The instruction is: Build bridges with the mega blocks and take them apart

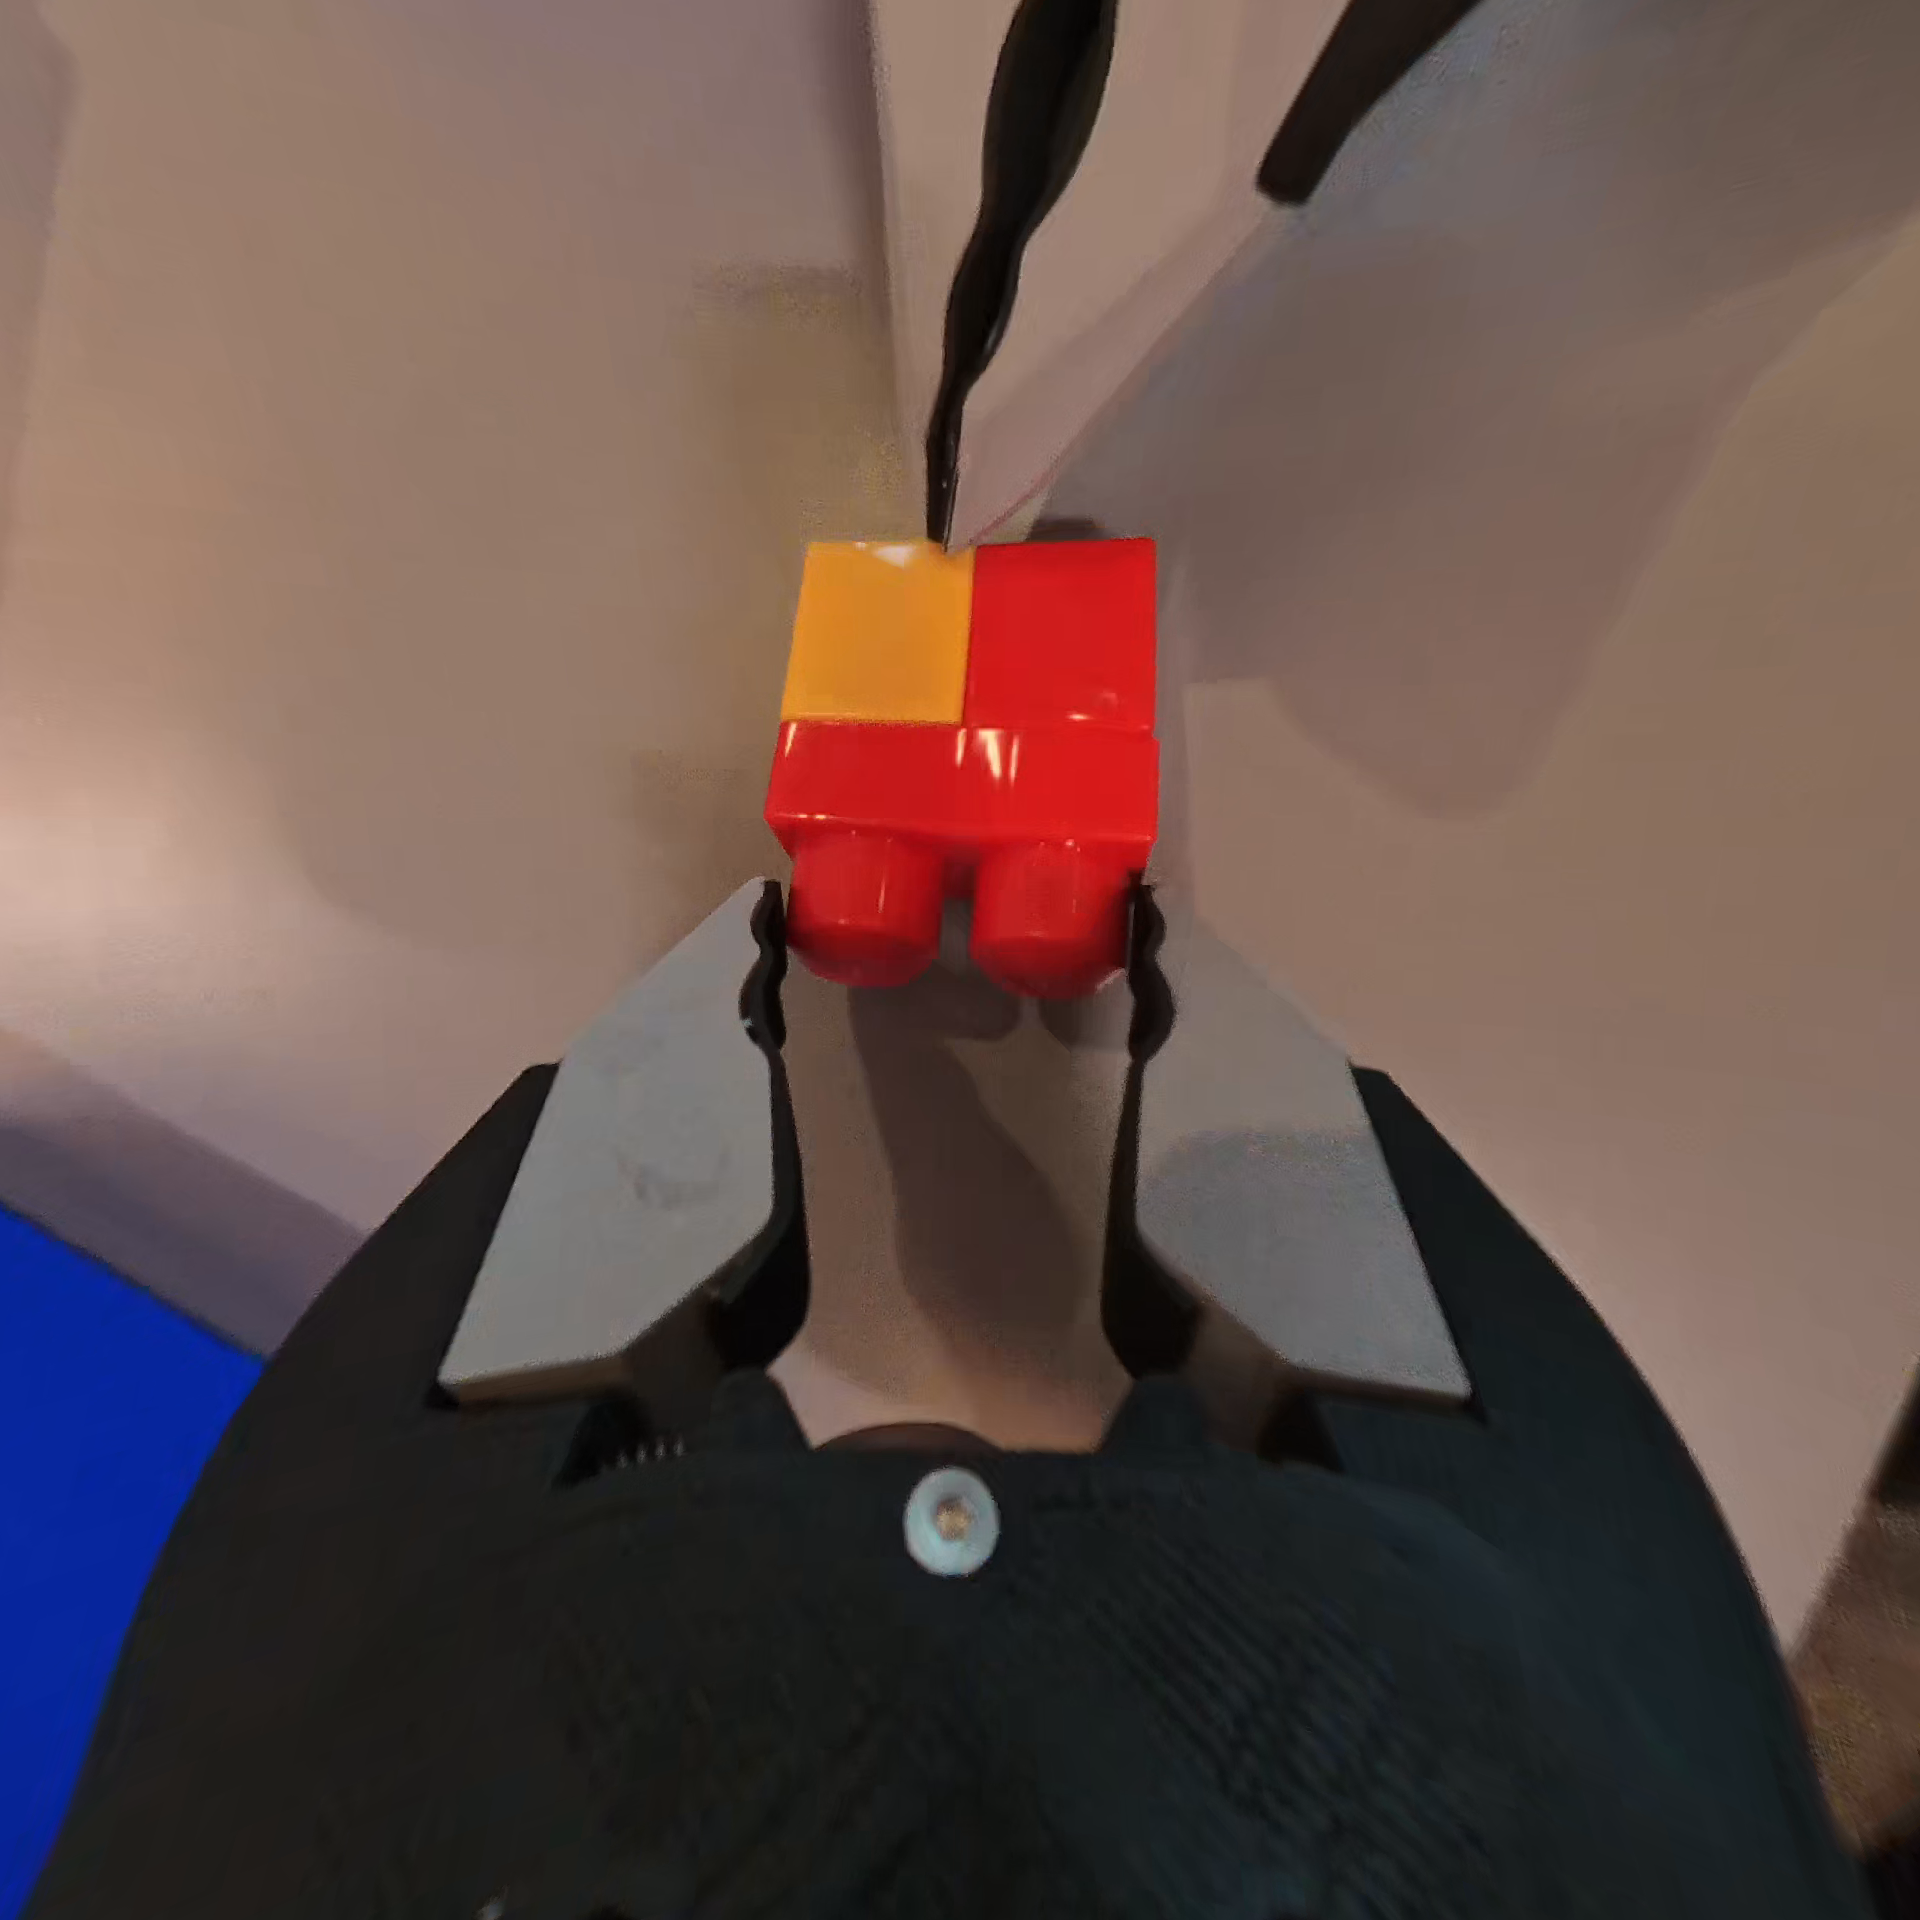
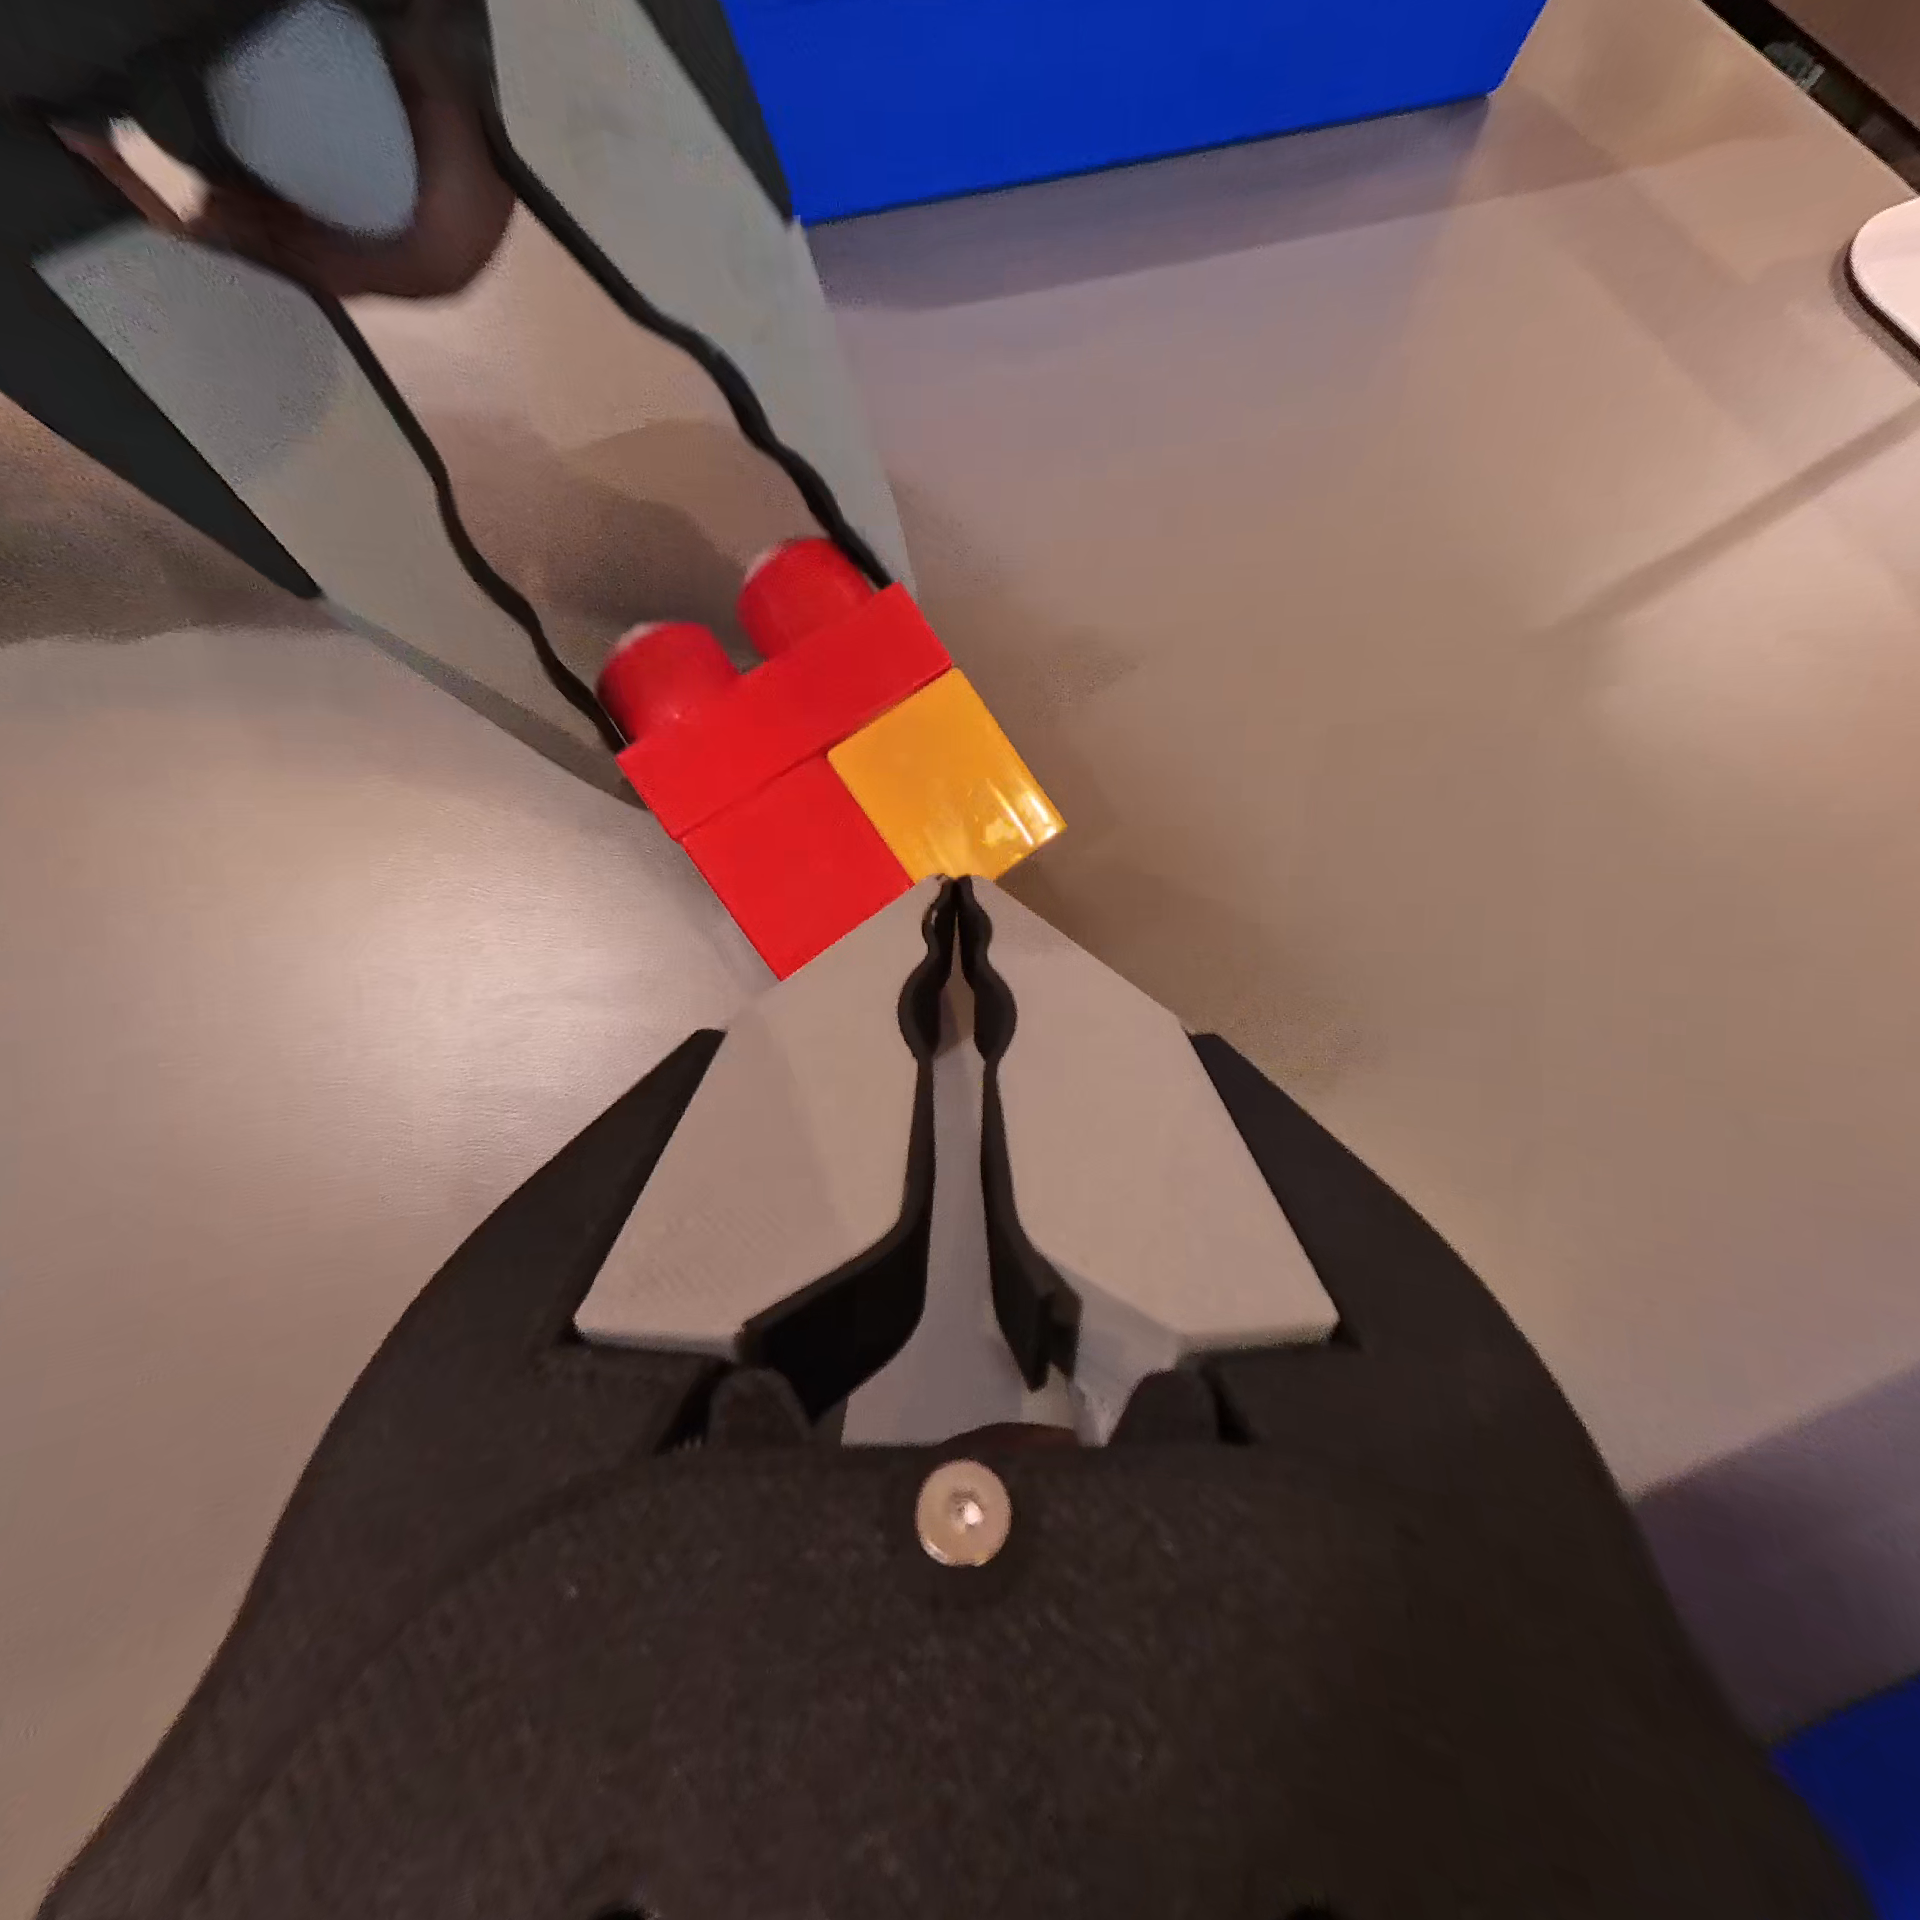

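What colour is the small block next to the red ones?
Orange-yellow small plastic block, clearest in the right wrist view.

No readable text, labels, brands, numbers or signs anywhere.

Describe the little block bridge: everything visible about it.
The block bridge is glossy plastic: a red two-stud block spanning a yellow block and a red block. It lies tipped on its side on the beige table. The left gripper brackets its studs; the right gripper, shut, touches the legs' ends.
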### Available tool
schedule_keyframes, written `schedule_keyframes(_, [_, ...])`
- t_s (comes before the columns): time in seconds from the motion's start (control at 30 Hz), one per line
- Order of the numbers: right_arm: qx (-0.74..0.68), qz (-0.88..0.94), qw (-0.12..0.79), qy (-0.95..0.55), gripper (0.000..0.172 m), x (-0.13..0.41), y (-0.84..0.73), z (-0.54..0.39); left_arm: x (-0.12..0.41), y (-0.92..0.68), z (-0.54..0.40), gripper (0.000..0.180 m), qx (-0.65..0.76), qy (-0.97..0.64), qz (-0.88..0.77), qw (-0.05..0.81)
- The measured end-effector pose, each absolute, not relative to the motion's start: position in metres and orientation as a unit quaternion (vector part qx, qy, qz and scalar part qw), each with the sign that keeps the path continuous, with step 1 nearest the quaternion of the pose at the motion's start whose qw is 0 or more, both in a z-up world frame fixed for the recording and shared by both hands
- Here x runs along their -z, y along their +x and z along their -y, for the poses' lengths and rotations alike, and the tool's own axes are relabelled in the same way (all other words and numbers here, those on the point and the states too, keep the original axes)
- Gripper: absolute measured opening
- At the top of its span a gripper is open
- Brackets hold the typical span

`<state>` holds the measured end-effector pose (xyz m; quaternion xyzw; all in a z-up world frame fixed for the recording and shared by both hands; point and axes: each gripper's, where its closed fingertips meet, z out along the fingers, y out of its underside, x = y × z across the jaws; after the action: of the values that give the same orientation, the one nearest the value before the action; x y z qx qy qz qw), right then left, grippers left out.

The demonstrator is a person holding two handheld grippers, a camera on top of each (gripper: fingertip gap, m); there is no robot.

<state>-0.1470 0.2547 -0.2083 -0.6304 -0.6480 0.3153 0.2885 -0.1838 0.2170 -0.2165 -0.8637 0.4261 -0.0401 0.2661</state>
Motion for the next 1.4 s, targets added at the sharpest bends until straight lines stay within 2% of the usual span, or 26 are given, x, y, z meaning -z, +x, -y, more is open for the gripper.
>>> schedule_keyframes(0.2, [-0.283,0.660,0.265,-0.643,0.000,0.229,-0.145,-0.258,0.175,-0.156,-0.243,0.062,-0.018,-0.847,-0.506,0.159])
schedule_keyframes(0.33, [-0.302,0.633,0.266,-0.662,0.000,0.223,-0.137,-0.273,0.182,-0.142,-0.257,0.062,-0.049,-0.841,-0.524,0.127])
schedule_keyframes(0.47, [-0.377,0.585,0.256,-0.671,0.000,0.205,-0.134,-0.278,0.182,-0.131,-0.261,0.062,0.011,-0.853,-0.484,0.195])
schedule_keyframes(0.6, [-0.373,0.583,0.248,-0.677,0.000,0.209,-0.134,-0.277,0.178,-0.136,-0.269,0.066,0.043,-0.861,-0.429,0.270])
schedule_keyframes(0.7, [-0.349,0.592,0.249,-0.683,0.000,0.217,-0.134,-0.278,0.172,-0.143,-0.269,0.079,0.056,-0.862,-0.382,0.328])
schedule_keyframes(0.8, [-0.332,0.589,0.253,-0.692,0.000,0.220,-0.133,-0.283,0.168,-0.158,-0.263,0.104,0.074,-0.871,-0.262,0.409])
schedule_keyframes(0.93, [-0.337,0.570,0.270,-0.699,0.002,0.213,-0.135,-0.289,0.190,-0.157,-0.248,0.118,0.142,-0.855,-0.122,0.484])
schedule_keyframes(1.1, [-0.373,0.561,0.254,-0.695,0.002,0.210,-0.140,-0.281,0.217,-0.149,-0.262,0.118,0.084,-0.876,-0.150,0.452])
schedule_keyframes(1.23, [-0.371,0.559,0.241,-0.701,0.002,0.215,-0.139,-0.280,0.241,-0.146,-0.276,0.115,0.061,-0.901,-0.185,0.388])
schedule_keyframes(1.4, [-0.369,0.555,0.243,-0.705,0.003,0.215,-0.137,-0.284,0.240,-0.135,-0.283,0.088,0.098,-0.891,-0.222,0.383])
